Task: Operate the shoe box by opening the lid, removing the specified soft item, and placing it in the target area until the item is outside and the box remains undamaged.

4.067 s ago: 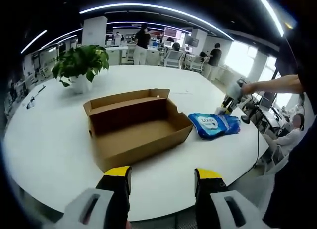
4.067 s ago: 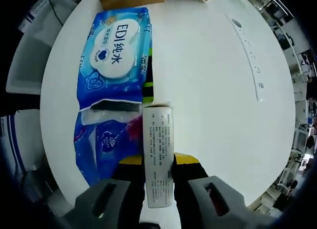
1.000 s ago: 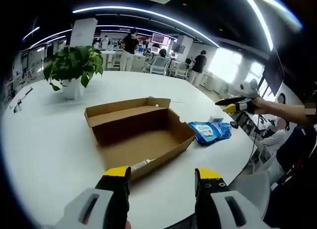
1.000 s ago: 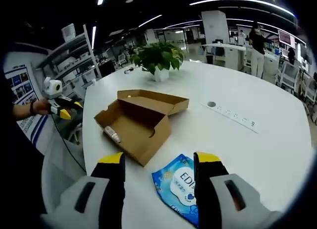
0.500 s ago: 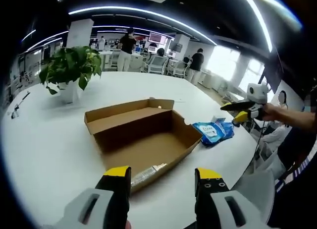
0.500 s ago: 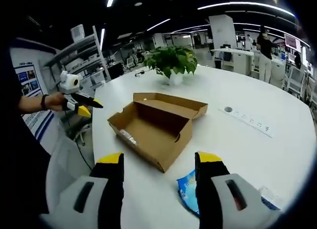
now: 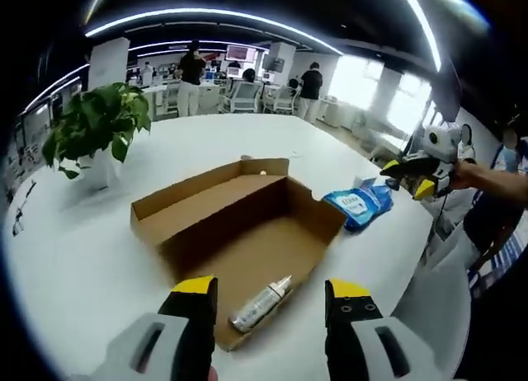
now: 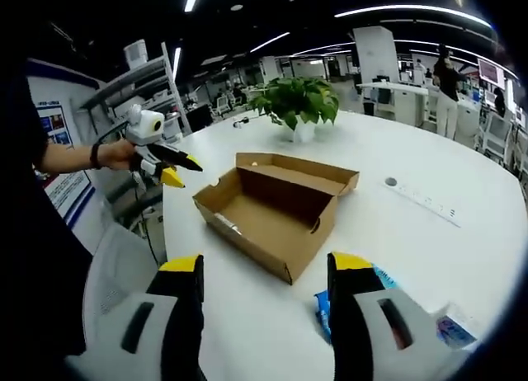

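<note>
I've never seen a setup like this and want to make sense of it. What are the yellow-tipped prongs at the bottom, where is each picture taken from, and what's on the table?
There is no robot here. A person holds a pair of tongs in each hand, and a fisheye camera rides on each pair, looking forward along its prongs.

In the left gripper view, the left tongs rise from the bottom; the right tongs come in from the right side. The right gripper view looks from the opposite side, over the right tongs. Both pairs are open and hold nothing.

On the white table sits an open cardboard shoe box with a small tube lying inside. Beside the box lies a blue wet-wipes pack, already outside it. A potted plant stands farther back.
</note>
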### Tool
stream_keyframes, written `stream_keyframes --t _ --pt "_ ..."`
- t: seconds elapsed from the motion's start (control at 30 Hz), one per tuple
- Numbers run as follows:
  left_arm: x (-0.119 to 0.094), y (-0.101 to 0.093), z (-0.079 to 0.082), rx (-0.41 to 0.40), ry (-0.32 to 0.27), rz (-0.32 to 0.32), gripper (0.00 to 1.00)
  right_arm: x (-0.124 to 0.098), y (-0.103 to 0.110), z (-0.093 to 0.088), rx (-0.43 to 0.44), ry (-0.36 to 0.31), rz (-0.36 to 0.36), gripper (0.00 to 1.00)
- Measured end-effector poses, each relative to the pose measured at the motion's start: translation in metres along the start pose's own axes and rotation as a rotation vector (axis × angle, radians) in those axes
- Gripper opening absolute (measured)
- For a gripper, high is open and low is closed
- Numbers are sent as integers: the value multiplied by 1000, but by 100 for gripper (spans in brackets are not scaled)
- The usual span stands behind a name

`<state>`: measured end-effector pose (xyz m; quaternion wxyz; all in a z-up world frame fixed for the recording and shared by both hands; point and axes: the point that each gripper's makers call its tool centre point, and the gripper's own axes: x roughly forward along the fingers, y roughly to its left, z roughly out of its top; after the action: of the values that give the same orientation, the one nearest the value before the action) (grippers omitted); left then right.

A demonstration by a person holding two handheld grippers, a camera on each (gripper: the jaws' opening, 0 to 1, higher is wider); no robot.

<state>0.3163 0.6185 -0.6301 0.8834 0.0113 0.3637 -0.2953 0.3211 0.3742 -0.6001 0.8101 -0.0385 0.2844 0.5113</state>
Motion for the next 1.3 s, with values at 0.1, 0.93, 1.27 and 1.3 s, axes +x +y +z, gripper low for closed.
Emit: stream_keyframes --t 0.1,0.93,1.27,1.3 --pt "6 6 5 32 22 -16 53 -3 4 0 3 -9 -3 58" --pt "69 29 -5 370 337 -186 53 -21 37 -5 19 -51 -19 58" --pt "95 25 -36 394 443 -245 53 -32 41 -5 60 -97 -49 58" --pt "97 23 -40 399 456 -260 53 -33 42 -5 61 -100 -51 58"
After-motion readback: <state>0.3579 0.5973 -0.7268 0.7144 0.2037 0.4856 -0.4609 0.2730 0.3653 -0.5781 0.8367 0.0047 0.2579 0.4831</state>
